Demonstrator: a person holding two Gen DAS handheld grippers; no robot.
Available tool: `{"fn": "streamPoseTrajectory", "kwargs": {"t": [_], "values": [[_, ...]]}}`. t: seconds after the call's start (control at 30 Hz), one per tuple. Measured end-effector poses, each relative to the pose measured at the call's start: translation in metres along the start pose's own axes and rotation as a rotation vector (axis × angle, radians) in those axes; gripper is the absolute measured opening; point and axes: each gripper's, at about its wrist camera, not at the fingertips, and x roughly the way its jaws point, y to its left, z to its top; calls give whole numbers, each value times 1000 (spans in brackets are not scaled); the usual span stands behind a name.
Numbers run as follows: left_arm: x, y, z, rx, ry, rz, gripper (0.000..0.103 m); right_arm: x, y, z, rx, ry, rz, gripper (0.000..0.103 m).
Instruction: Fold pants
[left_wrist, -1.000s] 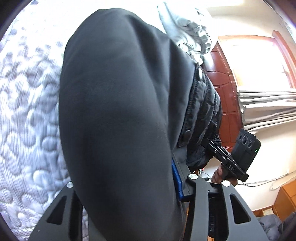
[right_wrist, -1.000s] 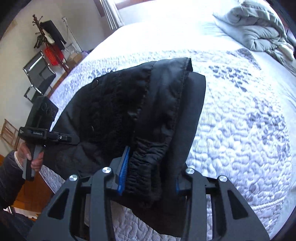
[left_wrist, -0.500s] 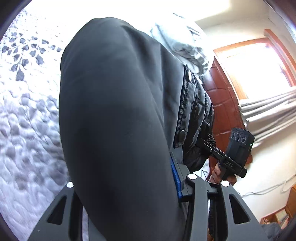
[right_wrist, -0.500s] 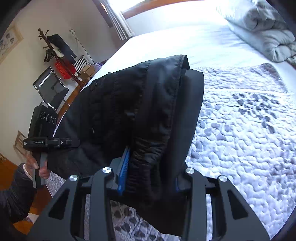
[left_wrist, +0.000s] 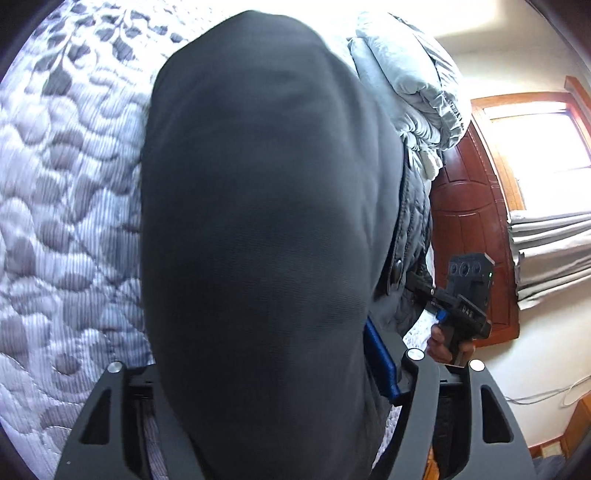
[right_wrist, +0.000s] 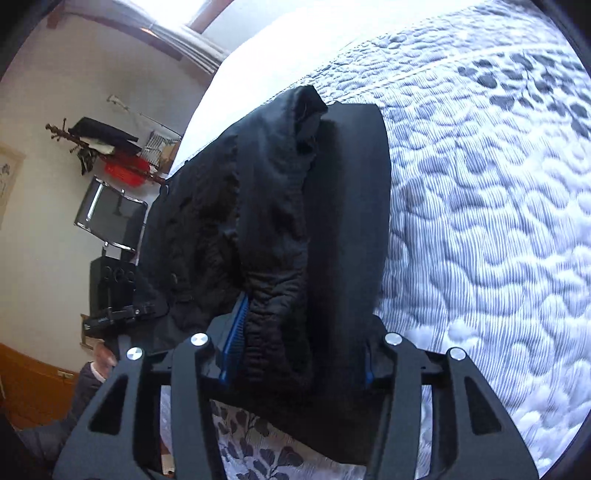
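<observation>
Dark padded pants (left_wrist: 258, 221) fill the left wrist view, draped between the fingers of my left gripper (left_wrist: 255, 332). Its jaws are opening and stand wide, and the blue pad (left_wrist: 382, 365) no longer seems to pinch the cloth. Only that right-hand pad shows; the other finger is hidden by fabric. In the right wrist view the pants' black quilted waistband (right_wrist: 273, 295) is bunched in my right gripper (right_wrist: 303, 325). Those jaws are opening, with both pads still against the cloth. Each view shows the other gripper at the pants' far edge, the right one (left_wrist: 465, 295) and the left one (right_wrist: 110, 291).
The pants hang low over a bed with a white and grey quilted cover (right_wrist: 480, 221). A folded pale duvet (left_wrist: 406, 74) lies at the head, by a red-brown wooden panel (left_wrist: 465, 240). A coat rack (right_wrist: 96, 140) and a chair (right_wrist: 110, 214) stand beside the bed.
Both grippers have sunk toward the quilt with the pants. The right wrist view has rolled. The left jaws have spread clearly wider, the right jaws a little.
</observation>
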Motion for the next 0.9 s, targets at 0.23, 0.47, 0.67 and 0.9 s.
{"fn": "streamPoseTrajectory", "kwargs": {"t": [0.23,0.47,0.67,0.9], "values": [[1,-6,6,-34,20,38,74,-2,0,-4,51,-22,-19,68],[-39,-41,-15,51,-145,331,98,-51,6,-43,46,-162,-196,90],[-71,-111,-67,234,-364,587,99,-87,70,-94,-181,-294,-580,95],[-80,-164,-116,278,-382,595,99,-98,144,-128,-268,-308,-626,97]]}}
